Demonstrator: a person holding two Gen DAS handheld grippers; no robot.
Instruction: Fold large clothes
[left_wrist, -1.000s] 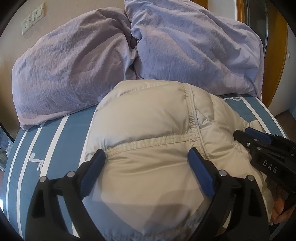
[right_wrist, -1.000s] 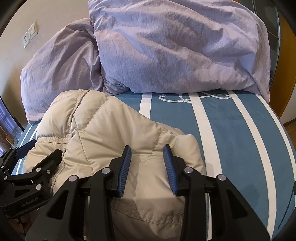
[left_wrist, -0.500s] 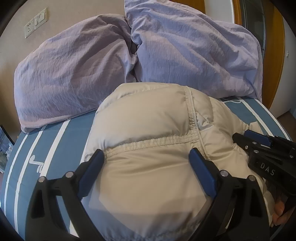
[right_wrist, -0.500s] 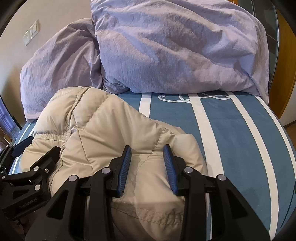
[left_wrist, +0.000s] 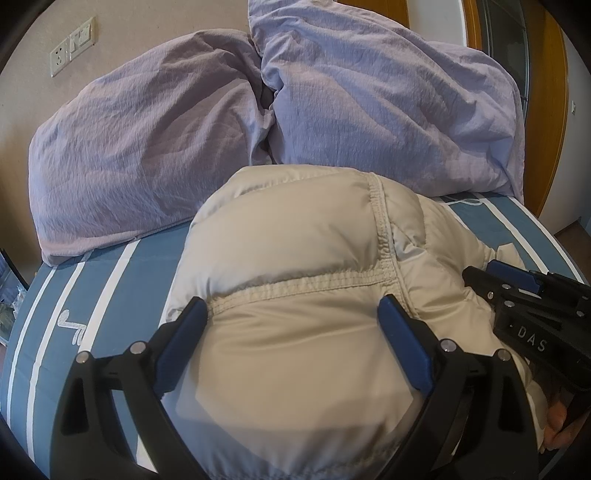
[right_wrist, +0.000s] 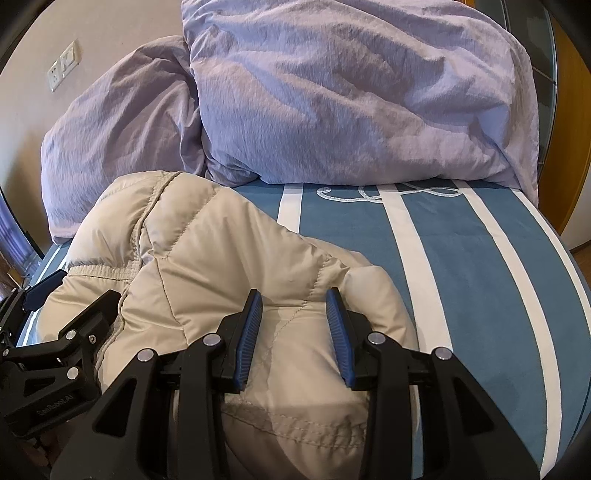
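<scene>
Where lettering shows, the right gripper (left_wrist: 480, 273) carries "DAS" in white on its black body, and the left gripper's (right_wrist: 74, 291) side print is too blurred to read. Both sit low over the beige puffer jacket (left_wrist: 295, 266), bunched on the striped blue bed (right_wrist: 461, 266) in front of 2 lilac pillows (right_wrist: 351, 92). Left fingers spread wide astride it, gripping nothing; right fingers part narrowly, padding bulging between.

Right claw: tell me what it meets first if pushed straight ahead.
The right claw would meet the beige puffer jacket bulging right past its tips, likely long before the lilac pillow; depth is unclear.
</scene>
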